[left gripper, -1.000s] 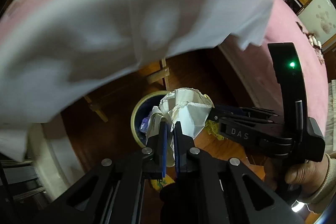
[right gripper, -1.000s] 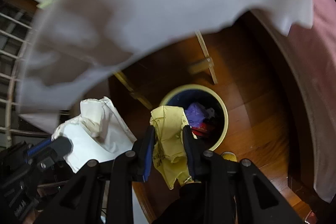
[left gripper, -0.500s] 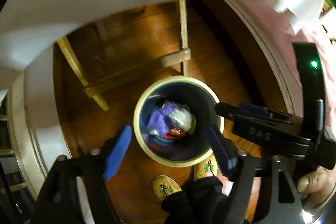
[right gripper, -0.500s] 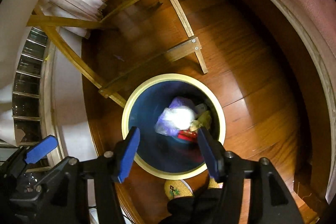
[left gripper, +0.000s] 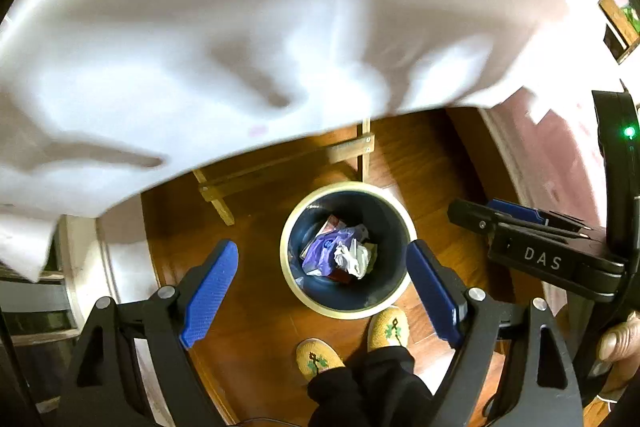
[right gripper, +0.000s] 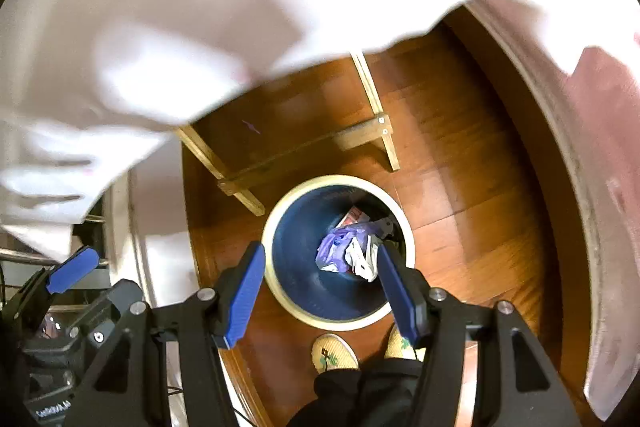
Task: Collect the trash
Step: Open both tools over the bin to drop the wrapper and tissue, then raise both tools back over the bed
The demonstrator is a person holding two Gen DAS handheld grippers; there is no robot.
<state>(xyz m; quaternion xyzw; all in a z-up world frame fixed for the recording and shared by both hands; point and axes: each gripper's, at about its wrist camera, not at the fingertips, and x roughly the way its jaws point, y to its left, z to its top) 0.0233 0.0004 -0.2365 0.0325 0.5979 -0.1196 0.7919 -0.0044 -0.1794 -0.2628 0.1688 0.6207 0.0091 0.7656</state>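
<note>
Both papers dropped into the bin

The left gripper (left gripper: 322,291) and right gripper (right gripper: 322,297) have just been opening, now empty; white paper (left gripper: 354,257) lies in the bin (left gripper: 400,223).

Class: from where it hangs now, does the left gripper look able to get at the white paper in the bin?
Probably yes. The left gripper is open and empty above the bin, and the white paper lies on top, uncovered.
</note>
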